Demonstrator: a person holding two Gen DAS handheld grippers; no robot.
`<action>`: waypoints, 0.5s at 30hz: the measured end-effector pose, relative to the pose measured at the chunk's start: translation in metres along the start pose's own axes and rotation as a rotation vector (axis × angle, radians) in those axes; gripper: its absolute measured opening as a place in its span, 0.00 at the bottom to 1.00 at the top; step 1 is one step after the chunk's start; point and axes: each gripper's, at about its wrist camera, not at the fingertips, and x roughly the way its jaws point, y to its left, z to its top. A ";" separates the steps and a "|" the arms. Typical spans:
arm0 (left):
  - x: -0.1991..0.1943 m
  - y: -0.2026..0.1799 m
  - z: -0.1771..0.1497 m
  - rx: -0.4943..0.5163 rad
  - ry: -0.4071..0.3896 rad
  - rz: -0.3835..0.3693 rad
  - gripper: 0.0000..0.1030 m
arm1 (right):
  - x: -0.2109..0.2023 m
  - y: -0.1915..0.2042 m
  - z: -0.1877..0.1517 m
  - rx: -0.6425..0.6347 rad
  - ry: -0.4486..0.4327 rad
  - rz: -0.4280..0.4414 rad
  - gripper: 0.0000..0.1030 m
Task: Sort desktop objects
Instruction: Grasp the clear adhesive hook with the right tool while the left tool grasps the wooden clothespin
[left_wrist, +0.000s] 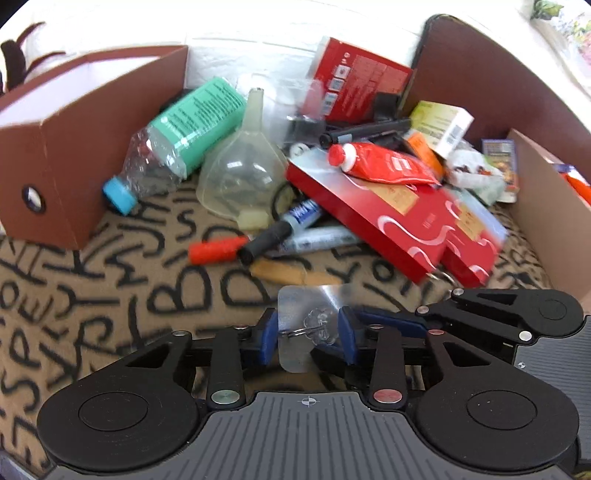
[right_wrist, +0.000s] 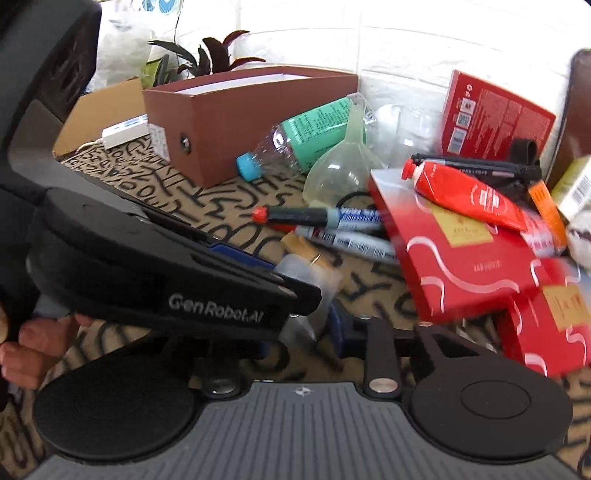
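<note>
My left gripper (left_wrist: 308, 334) has its blue pads closed on a clear plastic adhesive hook sheet (left_wrist: 310, 302) with a metal hook, held just above the lettered mat. The right gripper's body (left_wrist: 498, 314) lies beside it in the left wrist view. In the right wrist view my right gripper (right_wrist: 303, 332) sits low over the mat, half covered by the left gripper's body (right_wrist: 166, 277); the clear sheet (right_wrist: 306, 273) lies between its fingers and I cannot see how its jaws stand. Ahead lies a pile: red flat box (left_wrist: 399, 214), red tube (left_wrist: 384, 164), markers (left_wrist: 295, 221), funnel (left_wrist: 240, 173), green-labelled bottle (left_wrist: 177, 136).
A brown open box (left_wrist: 62, 147) stands at the left and another brown box wall (left_wrist: 546, 221) at the right. A red carton (left_wrist: 358, 81), a white-green carton (left_wrist: 439, 123) and snack packets (left_wrist: 495, 166) crowd the back. The lettered mat (left_wrist: 110, 295) covers the desk.
</note>
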 end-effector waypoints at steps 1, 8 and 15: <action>-0.004 -0.001 -0.004 -0.001 0.005 -0.007 0.26 | -0.006 0.001 -0.004 0.008 0.004 0.002 0.32; -0.026 -0.019 -0.035 0.029 0.039 -0.072 0.26 | -0.047 0.015 -0.037 0.069 0.009 0.005 0.31; -0.047 -0.032 -0.056 0.081 0.064 -0.100 0.52 | -0.079 0.025 -0.062 0.074 0.026 -0.003 0.46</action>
